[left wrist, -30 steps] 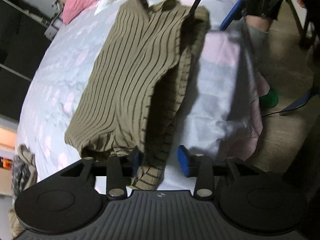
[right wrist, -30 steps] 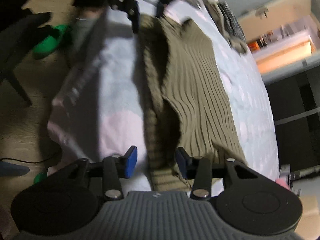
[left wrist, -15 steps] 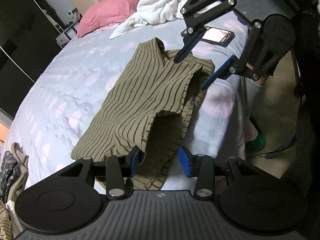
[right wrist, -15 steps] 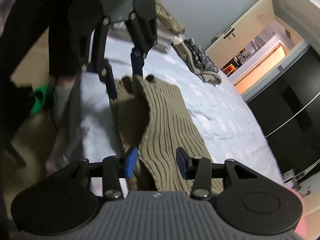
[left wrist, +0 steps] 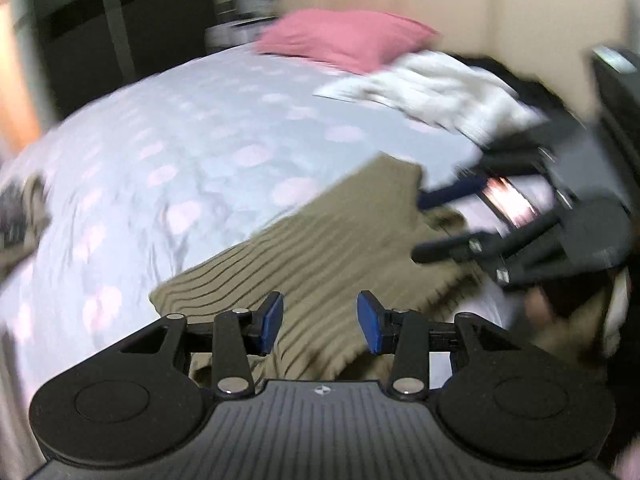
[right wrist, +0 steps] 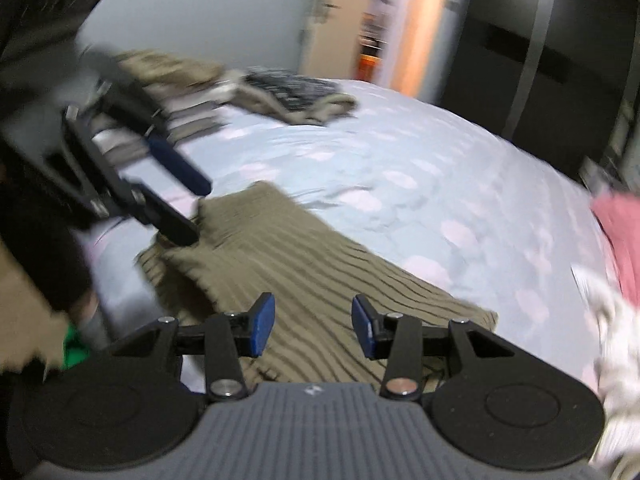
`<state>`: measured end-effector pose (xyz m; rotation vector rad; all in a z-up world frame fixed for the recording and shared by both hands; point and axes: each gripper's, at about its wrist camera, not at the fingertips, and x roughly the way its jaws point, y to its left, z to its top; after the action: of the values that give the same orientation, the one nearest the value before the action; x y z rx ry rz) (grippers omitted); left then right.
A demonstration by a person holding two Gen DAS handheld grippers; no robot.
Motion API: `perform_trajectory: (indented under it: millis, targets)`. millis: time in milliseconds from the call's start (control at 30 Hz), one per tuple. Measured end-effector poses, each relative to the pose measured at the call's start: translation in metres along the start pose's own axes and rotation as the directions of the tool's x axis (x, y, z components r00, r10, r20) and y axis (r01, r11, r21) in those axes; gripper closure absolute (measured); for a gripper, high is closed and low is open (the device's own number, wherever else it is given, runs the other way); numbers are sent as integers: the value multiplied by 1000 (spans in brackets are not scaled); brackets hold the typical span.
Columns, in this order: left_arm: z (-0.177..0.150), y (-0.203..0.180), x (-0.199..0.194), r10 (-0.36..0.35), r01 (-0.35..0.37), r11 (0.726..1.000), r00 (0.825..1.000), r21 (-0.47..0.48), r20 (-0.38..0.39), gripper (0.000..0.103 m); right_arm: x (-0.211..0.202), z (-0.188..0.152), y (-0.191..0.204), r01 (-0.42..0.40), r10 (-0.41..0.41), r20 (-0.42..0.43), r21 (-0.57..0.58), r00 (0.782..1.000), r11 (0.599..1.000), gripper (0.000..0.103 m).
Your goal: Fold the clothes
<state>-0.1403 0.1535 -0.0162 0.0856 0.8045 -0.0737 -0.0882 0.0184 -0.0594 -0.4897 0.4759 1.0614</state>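
An olive striped top [left wrist: 340, 240] lies folded on the pale blue bed [left wrist: 180, 140], near its front edge. My left gripper [left wrist: 320, 316] hovers over one end of the top. Its jaws are closing, but the blue pads [left wrist: 272, 316] press on nothing and the fabric lies below them. My right gripper [right wrist: 313, 322] hangs open above the other end of the top [right wrist: 300, 272]. Each gripper shows in the other's view: the right gripper [left wrist: 440, 220] at the far end, the left gripper [right wrist: 198, 212] likewise. Both views are motion-blurred.
A pink pillow [left wrist: 348, 40] and crumpled white cloth [left wrist: 432, 88] lie at the head of the bed. A phone with a lit screen [left wrist: 508, 200] rests beside the top. A heap of clothes [right wrist: 288, 92] sits at the foot. Dark wardrobes [right wrist: 540, 40] line the far side.
Both grippers have risen off the top and rolled, so the bed now looks level. The top lies folded below them, and the left jaws look slightly narrower.
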Motion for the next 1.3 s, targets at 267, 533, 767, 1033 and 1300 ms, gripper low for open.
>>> perform_trajectory:
  millis: [267, 533, 767, 1033, 1300]
  targets:
    - [-17, -1, 50, 42, -54, 990, 994, -128, -96, 94, 32, -13, -8, 85, -64, -117, 189, 991, 978, 89]
    - [-44, 14, 73, 54, -89, 986, 970, -141, -236, 97, 59, -41, -10, 72, 2, -306, 230, 952, 971, 89]
    - [-37, 12, 43, 62, -85, 988, 984, -131, -166, 97, 35, -38, -19, 54, 28, -272, 288, 962, 956, 87]
    - [5, 41, 20, 137, -132, 962, 991, -239, 4, 97, 7, -3, -58, 178, -162, -73, 396, 984, 901, 87]
    - [7, 88, 52, 208, -192, 904, 978, -382, 2, 102, 35, -5, -105, 296, -286, -104, 531, 953, 794, 87]
